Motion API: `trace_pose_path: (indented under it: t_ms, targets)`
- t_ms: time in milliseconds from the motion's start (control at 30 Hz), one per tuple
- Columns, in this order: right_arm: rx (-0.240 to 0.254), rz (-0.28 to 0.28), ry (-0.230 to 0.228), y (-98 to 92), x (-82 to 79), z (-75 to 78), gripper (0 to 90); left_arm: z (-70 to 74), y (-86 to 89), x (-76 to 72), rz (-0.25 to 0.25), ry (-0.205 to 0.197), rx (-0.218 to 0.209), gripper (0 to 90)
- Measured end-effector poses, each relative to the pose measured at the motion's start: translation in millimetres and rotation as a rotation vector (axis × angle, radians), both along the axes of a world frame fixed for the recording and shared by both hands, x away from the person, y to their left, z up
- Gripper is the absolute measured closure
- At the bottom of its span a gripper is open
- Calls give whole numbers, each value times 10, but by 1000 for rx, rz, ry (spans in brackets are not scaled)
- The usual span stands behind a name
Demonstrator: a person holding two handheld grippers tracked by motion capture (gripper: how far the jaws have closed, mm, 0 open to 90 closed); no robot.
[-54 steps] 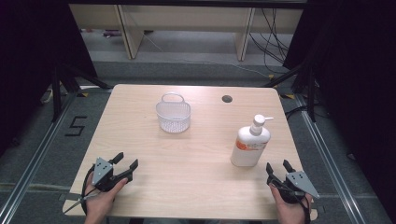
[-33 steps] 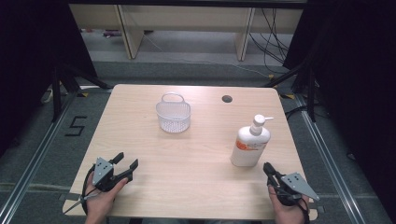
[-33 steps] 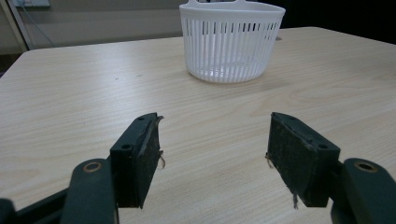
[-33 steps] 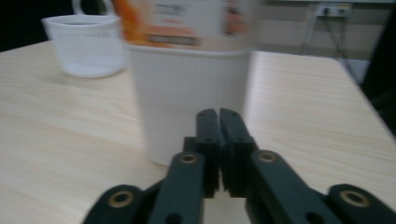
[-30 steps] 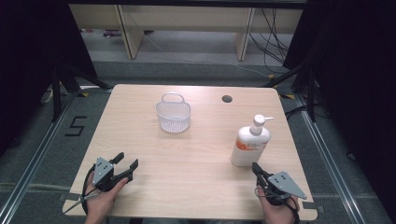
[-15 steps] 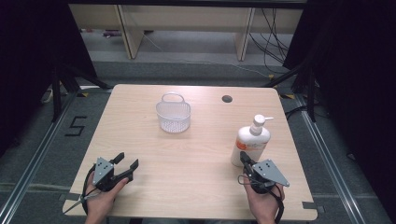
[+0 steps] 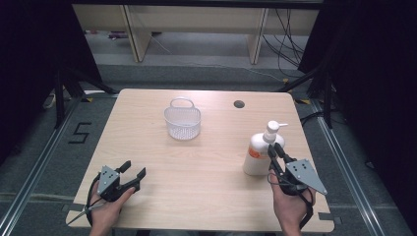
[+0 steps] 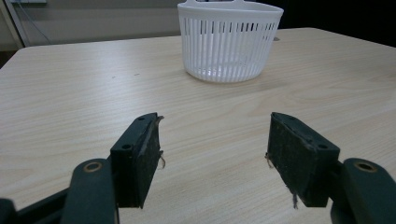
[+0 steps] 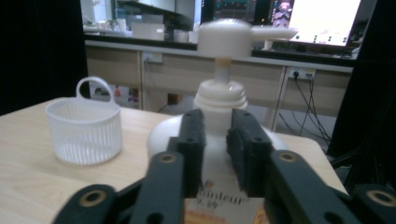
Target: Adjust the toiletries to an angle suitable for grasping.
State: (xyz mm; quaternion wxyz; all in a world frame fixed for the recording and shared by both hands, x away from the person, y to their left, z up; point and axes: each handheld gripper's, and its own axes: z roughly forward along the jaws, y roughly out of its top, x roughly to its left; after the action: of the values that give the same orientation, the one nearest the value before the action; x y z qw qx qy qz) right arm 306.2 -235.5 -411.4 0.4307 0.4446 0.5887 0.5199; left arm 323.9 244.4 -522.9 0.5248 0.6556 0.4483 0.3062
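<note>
So far basically nothing is done, judging by how things lie. The pale wooden table (image 7: 206, 167) is set out with just two items, and both stand untouched in their places.

The white plastic pump bottle with an orange label (image 7: 259, 152) is the thing being gone for. It stands upright right in front of the right gripper (image 7: 273, 150), near the table's right edge. In the right gripper view the bottle's shoulder and neck are seen just beyond the two black jaws, which point at it with only a narrow gap between them. That gap has just been opening up from fully closed, and nothing is caught in it; the bottle is much wider than the gap, so no grip is had yet. Whether the jaw tips touch the bottle can't be told for sure, it looks very close.

The white slatted plastic basket with a loop handle (image 7: 182, 121) is next in size. It stands empty, well ahead of the left gripper (image 7: 135, 173) and off to the far left of the right one.

The left gripper is parked low at the near left corner, jaws spread wide, with only bare wood between the pads (image 8: 140, 154).

What's left, as a guess: the jaws need to be opened a lot wider, the bottle clamped around its body and lifted, probably to be carried over toward the basket. All of that is still to be done.
</note>
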Motion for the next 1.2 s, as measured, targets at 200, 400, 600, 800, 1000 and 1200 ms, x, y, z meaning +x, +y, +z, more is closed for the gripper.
trace_pose_path:
  t_ms: [200,400,600,800,1000,1200]
  targets:
    - [17,-9,-24,8,99,133,566,0,-2,-1,1,0,0,339]
    - [6,-34,-13,49,218,209,508,0,-3,-1,-1,0,-3,338]
    - [4,-60,6,112,329,251,488,0,3,-4,0,2,-9,337]
    - [7,-77,28,166,408,301,486,0,0,-2,-2,2,-9,336]
    - [-14,-97,17,181,465,328,486,-1,3,-4,-2,4,-13,335]
    - [-2,-96,35,207,488,328,489,0,3,-3,-3,5,-11,336]
